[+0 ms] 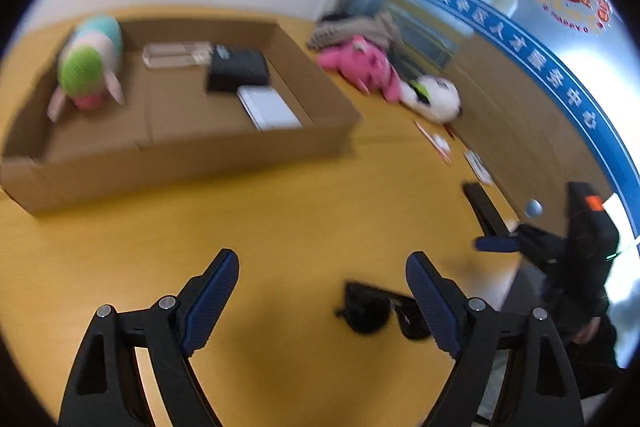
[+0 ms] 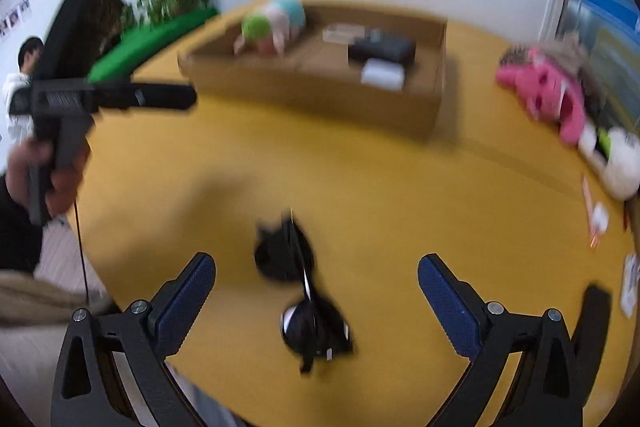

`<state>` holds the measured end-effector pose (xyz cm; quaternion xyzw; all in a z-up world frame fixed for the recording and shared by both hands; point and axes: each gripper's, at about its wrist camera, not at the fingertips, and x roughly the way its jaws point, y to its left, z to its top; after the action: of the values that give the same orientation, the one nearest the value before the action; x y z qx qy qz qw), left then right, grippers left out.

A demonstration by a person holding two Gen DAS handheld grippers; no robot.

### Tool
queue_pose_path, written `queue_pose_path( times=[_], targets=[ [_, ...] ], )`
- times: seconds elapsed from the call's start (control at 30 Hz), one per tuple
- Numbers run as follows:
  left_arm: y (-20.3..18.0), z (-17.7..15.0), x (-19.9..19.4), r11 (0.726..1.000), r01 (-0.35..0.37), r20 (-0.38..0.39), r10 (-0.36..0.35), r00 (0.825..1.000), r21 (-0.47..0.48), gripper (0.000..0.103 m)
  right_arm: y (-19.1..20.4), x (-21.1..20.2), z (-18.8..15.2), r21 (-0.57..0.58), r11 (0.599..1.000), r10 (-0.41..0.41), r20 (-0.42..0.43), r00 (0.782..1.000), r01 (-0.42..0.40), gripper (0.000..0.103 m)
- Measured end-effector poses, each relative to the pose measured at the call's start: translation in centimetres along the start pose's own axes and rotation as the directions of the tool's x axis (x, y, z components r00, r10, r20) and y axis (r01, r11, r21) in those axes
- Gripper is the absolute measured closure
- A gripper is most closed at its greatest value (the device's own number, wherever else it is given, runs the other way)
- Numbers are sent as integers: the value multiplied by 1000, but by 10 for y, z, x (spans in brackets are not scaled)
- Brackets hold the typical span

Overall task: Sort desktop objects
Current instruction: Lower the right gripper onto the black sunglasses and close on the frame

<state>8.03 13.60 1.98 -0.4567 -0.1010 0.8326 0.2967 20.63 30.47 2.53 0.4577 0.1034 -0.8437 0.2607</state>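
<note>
While both lie blurred, black sunglasses (folded, glossy lenses) rest on the yellow worktop between the spread, empty right gripper; left gripper likewise spread.

Black sunglasses are seen lying folded on the yellow table, near its front edge. A cardboard box is set farther back, with a green-headed plush toy, a black case and a white box held inside. A pink plush and a white plush are laid beside it at the right.
</note>
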Motion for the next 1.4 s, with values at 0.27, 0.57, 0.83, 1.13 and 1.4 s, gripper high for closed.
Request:
queue_pose_path(
  times=[0.27,0.57,0.83,1.13,1.4],
  targets=[
    [4,-32,50,993,72,-159,-87,983,-94,21,10,67,-37,-31,1000,-3,-181,984,-3,22],
    [2,-42,87,961,204,-220,-244,945,-188,34,25,70,-38,1,998,-64,-131,989,65,44],
    [12,-46,111,924,257,-239,-327,914,-283,94,32,73,-34,107,994,-1,-64,998,8,59],
    [21,-50,106,905,276,-213,-354,911,-324,89,22,83,-19,214,970,127,-49,991,-114,55],
    [22,-47,105,909,279,-187,-346,920,-311,90,7,93,-9,285,937,222,-35,974,-203,55]
  ],
)
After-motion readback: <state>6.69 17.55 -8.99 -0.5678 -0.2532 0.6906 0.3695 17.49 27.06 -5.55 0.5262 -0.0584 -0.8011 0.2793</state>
